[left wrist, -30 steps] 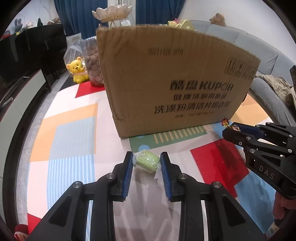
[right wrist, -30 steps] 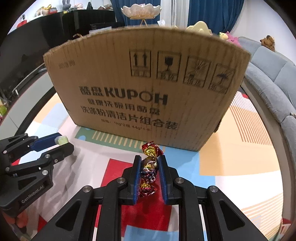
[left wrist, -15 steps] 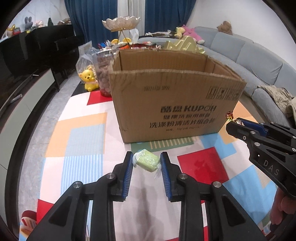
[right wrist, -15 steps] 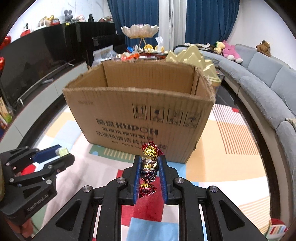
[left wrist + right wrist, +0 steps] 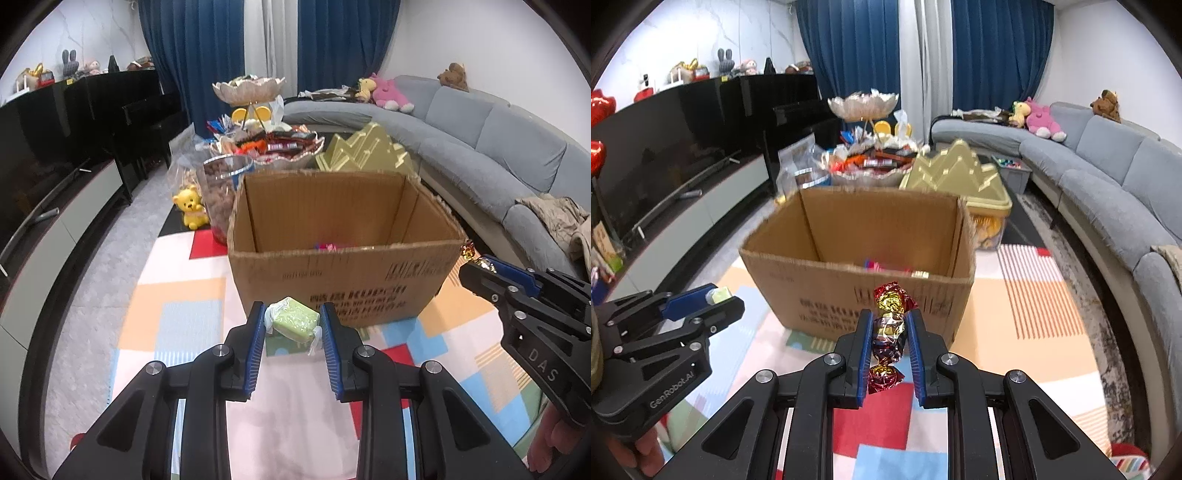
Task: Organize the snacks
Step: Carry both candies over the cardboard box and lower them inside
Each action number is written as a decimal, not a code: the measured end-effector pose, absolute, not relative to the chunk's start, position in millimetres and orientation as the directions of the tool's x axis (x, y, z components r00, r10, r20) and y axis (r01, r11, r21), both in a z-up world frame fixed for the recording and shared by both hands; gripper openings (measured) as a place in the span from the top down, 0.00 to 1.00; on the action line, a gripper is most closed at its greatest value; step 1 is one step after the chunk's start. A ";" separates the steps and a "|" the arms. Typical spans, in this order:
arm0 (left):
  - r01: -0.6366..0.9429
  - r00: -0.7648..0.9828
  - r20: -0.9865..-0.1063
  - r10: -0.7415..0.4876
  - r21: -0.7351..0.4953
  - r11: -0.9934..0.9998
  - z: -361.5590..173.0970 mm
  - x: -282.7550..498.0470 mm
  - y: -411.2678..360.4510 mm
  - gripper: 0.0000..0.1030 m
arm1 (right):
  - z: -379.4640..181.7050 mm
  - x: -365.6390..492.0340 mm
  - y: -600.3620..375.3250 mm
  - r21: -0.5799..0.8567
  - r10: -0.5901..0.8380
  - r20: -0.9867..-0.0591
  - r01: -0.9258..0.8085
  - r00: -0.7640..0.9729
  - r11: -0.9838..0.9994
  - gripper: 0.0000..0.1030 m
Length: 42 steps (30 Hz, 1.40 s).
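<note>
Green candy (image 5: 294, 319) clamped in left claw (image 5: 292, 320), before cardboard box (image 5: 343, 266).

boxes: 1 (image 5: 343, 266) | held candies: 2 (image 5: 293, 320) | hand-held grippers: 2 (image 5: 292, 322)

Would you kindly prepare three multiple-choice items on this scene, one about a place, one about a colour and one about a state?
1. Where is the cardboard box relative to both grippers?
A. Behind them
B. Ahead of them, on the mat
C. On the sofa

2. What colour is the snack in the left gripper?
A. Green
B. Blue
C. White

3. What is the state of the right gripper?
A. Open and empty
B. Shut on a foil-wrapped candy
C. Lying inside the box

Answers:
1. B, since both wrist views show the box standing in front of the fingers on the patterned mat.
2. A, since the green wrapped snack sits between the blue pads.
3. B, since the foil-wrapped candy is pinched between its fingers, short of the box.
</note>
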<state>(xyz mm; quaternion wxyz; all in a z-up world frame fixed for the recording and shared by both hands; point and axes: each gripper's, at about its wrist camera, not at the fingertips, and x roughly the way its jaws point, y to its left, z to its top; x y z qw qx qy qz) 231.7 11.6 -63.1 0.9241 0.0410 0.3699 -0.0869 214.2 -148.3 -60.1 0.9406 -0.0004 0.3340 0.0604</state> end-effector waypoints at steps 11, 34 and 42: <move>0.182 0.740 -0.659 -0.134 0.004 0.983 -27.6 247.0 2.1 0.71 | -22.1 220.3 -154.3 0.039 0.113 -0.571 -0.110 0.813 0.993 0.80; 0.160 0.767 -0.630 -0.125 -0.001 0.987 4.2 319.4 -3.5 0.71 | 14.7 282.1 -153.6 0.031 0.103 -0.540 -0.102 0.836 0.994 0.80; 0.147 0.752 -0.649 -0.118 -0.009 0.989 -7.3 339.4 -3.7 0.71 | 8.0 304.7 -149.6 0.026 0.106 -0.563 -0.110 0.820 0.994 0.80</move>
